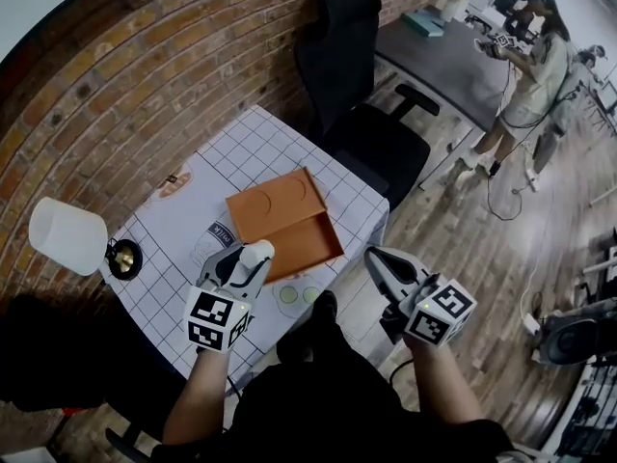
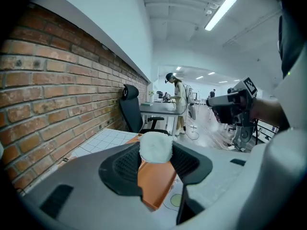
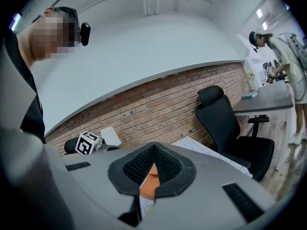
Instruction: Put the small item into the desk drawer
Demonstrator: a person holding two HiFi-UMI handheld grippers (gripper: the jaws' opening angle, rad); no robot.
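Observation:
A small white fluffy item (image 2: 155, 146) sits pinched between the jaws of my left gripper (image 2: 156, 152). In the head view this gripper (image 1: 253, 257) hangs with the white item (image 1: 257, 252) over the near edge of the shallow orange drawer (image 1: 289, 228), which lies open on the checked table. The drawer's orange floor (image 2: 158, 181) shows below the left jaws. Off the table's near right corner, my right gripper (image 1: 378, 258) is shut with nothing in it. Its jaws meet (image 3: 152, 150), and a strip of the orange drawer (image 3: 149, 185) shows between them.
A white lamp (image 1: 67, 235) stands at the table's left edge by the brick wall. A black office chair (image 1: 362, 95) is behind the table, with a dark desk (image 1: 453, 61) beyond. A person (image 1: 530, 66) stands at the far right. Green circles (image 1: 289, 295) mark the cloth.

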